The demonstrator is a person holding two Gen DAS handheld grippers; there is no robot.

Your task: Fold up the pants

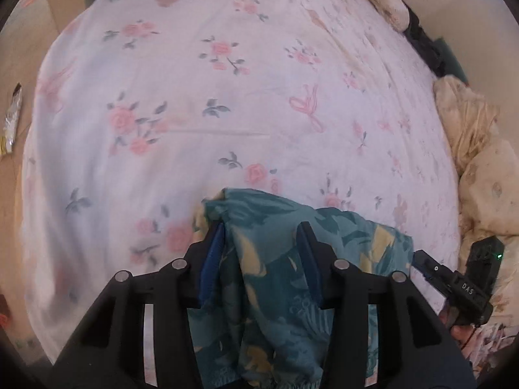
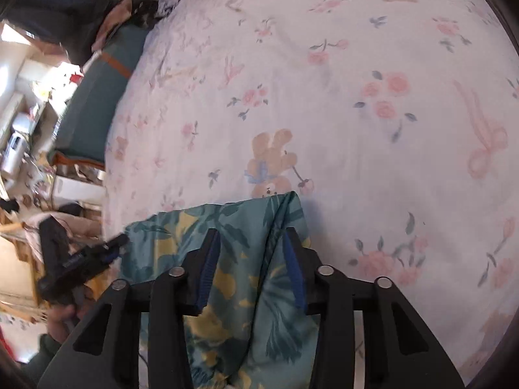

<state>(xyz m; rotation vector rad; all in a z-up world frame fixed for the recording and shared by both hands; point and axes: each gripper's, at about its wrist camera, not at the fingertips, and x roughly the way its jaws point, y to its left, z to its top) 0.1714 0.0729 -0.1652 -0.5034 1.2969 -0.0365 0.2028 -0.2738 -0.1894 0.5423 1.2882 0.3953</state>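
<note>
Near the bed's front edge: teal leaf-print pants [image 1: 275, 275], bunched, held up between both grippers; left gripper [image 1: 261, 236] clamped on one fold, right gripper [image 2: 249, 243] clamped on another — flowered bedsheet [image 1: 227, 97] beyond lies wide and bare; cream bedding [image 1: 480, 162] heaped along the right edge.

The pants [image 1: 279, 278] are patterned in teal with yellow leaf shapes. The bed sheet [image 1: 227, 97] is printed white with pink roses, grey-green leaves and tan bears.

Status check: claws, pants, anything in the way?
Left claw and right claw both have pants between the pads. Pants bunched over floral bedsheet. Nothing in the way ahead.
</note>
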